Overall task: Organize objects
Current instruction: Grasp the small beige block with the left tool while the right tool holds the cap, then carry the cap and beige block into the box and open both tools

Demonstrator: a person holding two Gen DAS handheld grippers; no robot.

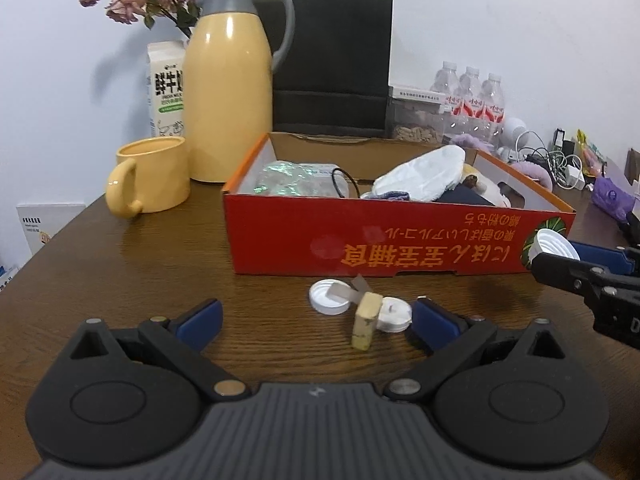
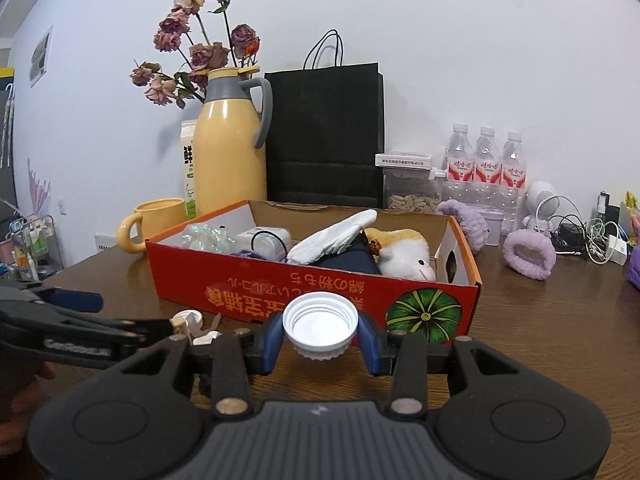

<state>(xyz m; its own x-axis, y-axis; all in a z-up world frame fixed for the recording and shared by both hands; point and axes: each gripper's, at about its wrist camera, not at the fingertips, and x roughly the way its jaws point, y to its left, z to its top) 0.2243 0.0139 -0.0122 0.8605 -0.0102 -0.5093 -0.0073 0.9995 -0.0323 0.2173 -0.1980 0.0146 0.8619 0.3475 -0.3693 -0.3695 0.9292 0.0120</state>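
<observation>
A red cardboard box (image 1: pixel 400 244) (image 2: pixel 260 288) stands on the brown table and holds a plush toy (image 2: pixel 404 258), a white wing-shaped piece (image 2: pixel 332 236), a shiny wrapper and other items. In front of it lie a flat white cap (image 1: pixel 329 298), a second white cap (image 1: pixel 394 314) and a yellow block with a metal strip (image 1: pixel 366 320). My left gripper (image 1: pixel 316 320) is open, low over the table, with these pieces between its fingers. My right gripper (image 2: pixel 320 336) is shut on a white threaded cap (image 2: pixel 320 324) (image 1: pixel 554 244), held above the table before the box front.
A yellow mug (image 1: pixel 150 176), a yellow thermos jug (image 1: pixel 228 92), a milk carton (image 1: pixel 166 88), dried roses and a black paper bag (image 1: pixel 336 64) stand behind the box. Water bottles (image 2: pixel 486 164), purple fabric bands (image 2: pixel 528 254) and cables (image 2: pixel 588 236) lie at the right.
</observation>
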